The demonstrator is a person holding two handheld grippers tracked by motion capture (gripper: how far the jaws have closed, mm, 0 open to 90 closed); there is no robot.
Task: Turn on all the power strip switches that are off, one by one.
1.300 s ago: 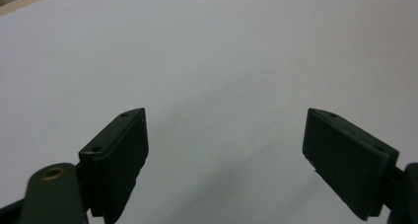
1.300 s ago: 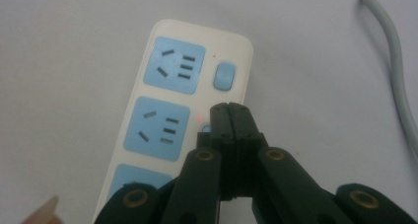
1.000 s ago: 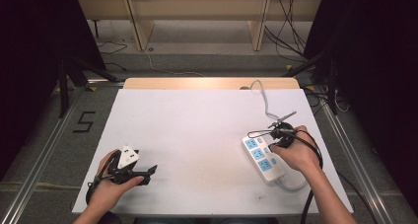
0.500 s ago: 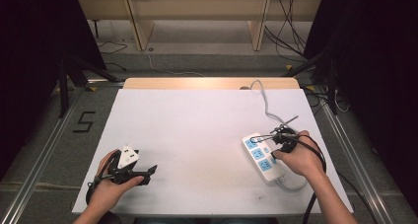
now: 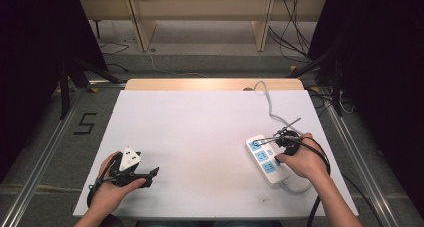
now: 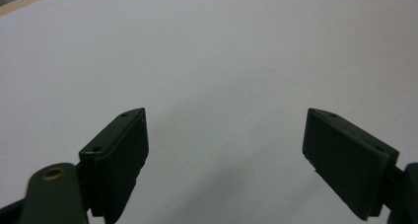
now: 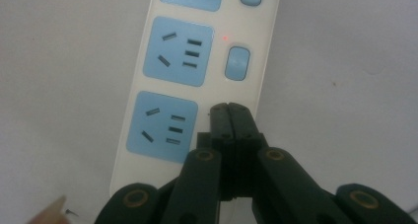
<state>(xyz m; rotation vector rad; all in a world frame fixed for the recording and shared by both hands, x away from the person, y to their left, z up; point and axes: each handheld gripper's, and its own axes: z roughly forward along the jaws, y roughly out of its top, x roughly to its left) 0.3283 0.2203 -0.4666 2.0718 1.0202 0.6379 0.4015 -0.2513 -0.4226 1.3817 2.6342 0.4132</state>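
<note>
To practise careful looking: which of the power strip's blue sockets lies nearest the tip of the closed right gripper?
The blue socket at the lower left of the right gripper view: it lies right beside the right gripper, while the other sockets lie farther up the power strip.

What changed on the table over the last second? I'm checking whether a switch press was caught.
Nothing visibly changed: the right hand-held gripper, jaws shut, stays over the power strip, and the left hand-held gripper rests open on the table.
</note>
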